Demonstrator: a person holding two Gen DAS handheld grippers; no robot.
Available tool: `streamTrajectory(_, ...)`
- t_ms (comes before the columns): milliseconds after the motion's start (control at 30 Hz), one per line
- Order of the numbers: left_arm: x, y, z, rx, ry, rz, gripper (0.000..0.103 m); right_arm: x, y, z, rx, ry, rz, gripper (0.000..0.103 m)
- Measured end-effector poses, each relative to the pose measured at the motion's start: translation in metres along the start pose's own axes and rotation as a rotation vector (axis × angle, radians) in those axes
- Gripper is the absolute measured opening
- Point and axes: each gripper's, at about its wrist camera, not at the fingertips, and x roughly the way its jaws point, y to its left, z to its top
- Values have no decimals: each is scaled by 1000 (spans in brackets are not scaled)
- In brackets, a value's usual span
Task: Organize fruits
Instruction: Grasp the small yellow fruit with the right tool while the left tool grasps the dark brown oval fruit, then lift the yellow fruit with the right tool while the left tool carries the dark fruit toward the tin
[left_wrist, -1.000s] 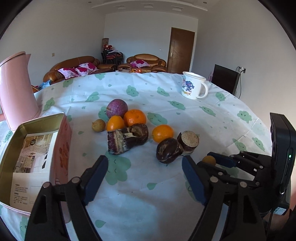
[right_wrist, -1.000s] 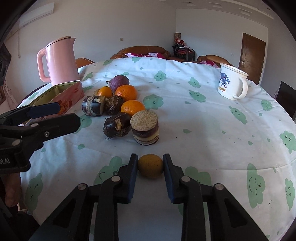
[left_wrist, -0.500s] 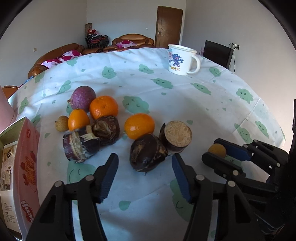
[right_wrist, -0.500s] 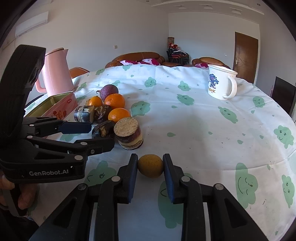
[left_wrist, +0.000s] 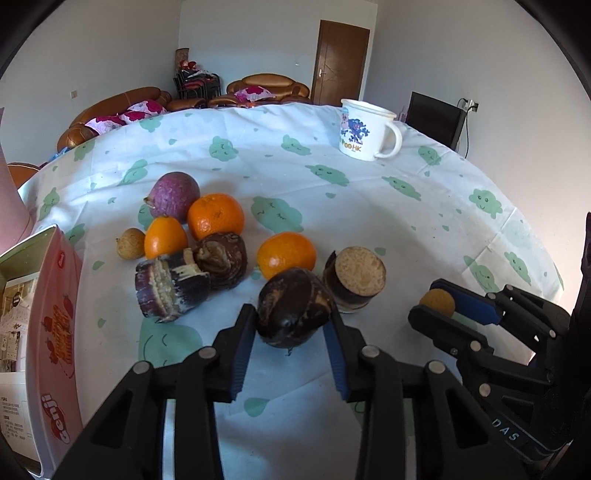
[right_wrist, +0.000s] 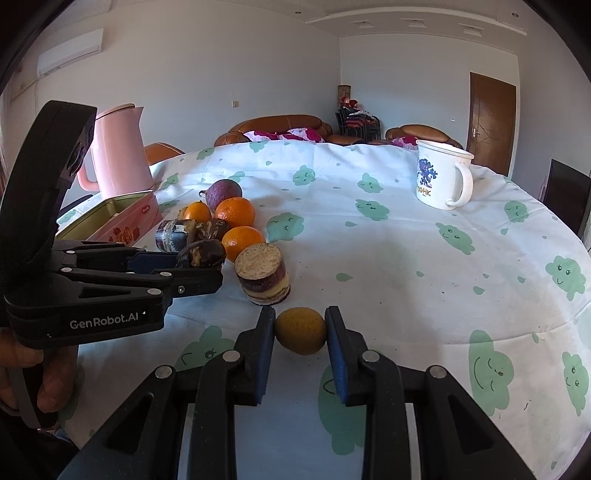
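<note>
Spread over the table is a cloud-printed cloth. At left, a dark, blotched brown lump, roundish with no clear long axis, is flanked by the left gripper, whose jaws have just been closing onto it. At right, a small round yellow fruit is pinched by the right gripper.

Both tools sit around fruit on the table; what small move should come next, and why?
Probably lift the left tool: its jaws have just been closing and now pinch the dark fruit, still on the tablecloth. The right tool already grips the small yellow fruit, and the open tin waits beside.
</note>
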Motion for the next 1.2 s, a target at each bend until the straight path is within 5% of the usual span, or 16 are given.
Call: streamTrajectory(1200, -45, 6, -11, -11, -247, 34, 38, -21, 16, 15, -38, -165, 10, 29)
